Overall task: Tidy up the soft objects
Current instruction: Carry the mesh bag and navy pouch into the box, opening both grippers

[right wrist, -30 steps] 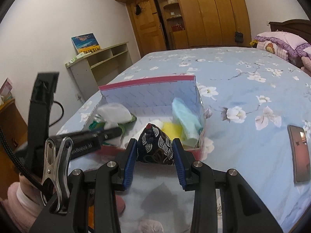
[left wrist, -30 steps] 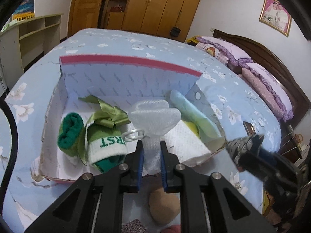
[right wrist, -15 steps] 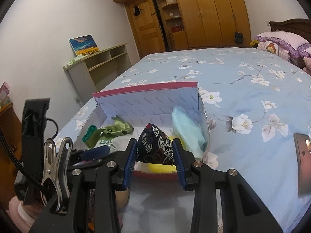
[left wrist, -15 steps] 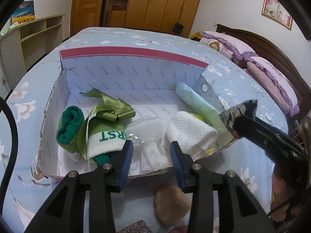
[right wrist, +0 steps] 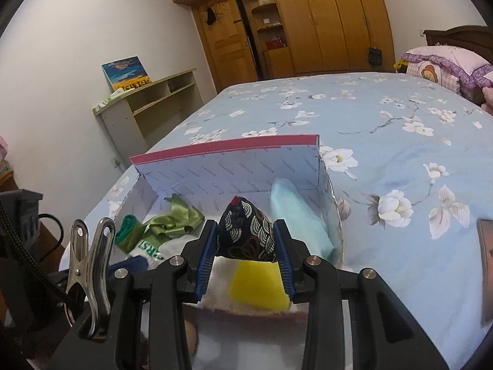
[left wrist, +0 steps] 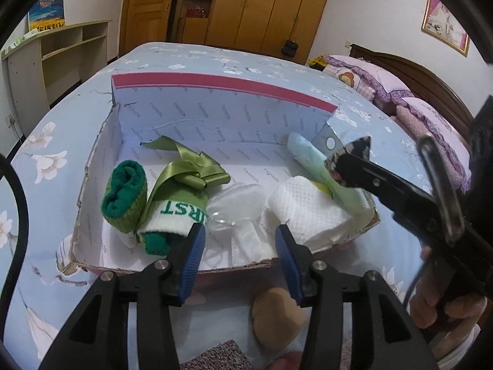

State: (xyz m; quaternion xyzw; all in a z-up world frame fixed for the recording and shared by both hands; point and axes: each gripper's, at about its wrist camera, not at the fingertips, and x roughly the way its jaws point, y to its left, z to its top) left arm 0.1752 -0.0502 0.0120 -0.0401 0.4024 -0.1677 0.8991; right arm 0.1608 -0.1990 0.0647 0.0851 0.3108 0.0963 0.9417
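Observation:
A white cardboard box (left wrist: 215, 117) with a red top edge lies on the bed; it also shows in the right wrist view (right wrist: 228, 169). In it lie a green sock roll (left wrist: 123, 194), a green ribbon (left wrist: 191, 166), a clear plastic pouch (left wrist: 234, 200), a white cloth roll (left wrist: 305, 212) and a light blue cloth (right wrist: 295, 212). My left gripper (left wrist: 238, 243) is open and empty at the box's near edge. My right gripper (right wrist: 245, 246) is shut on a dark patterned pouch (right wrist: 246, 231), held over the box's right end above a yellow sponge (right wrist: 258, 283).
A tan soft lump (left wrist: 277, 317) and a speckled pad (left wrist: 215, 357) lie on the flowered bedspread in front of the box. A phone (right wrist: 486, 265) lies on the bed at the right. Pillows (left wrist: 369, 77) and a shelf unit (right wrist: 148, 104) stand beyond.
My left gripper let go of the clear pouch, which now lies in the box, opened and drew back. My right gripper carried the patterned pouch forward over the box.

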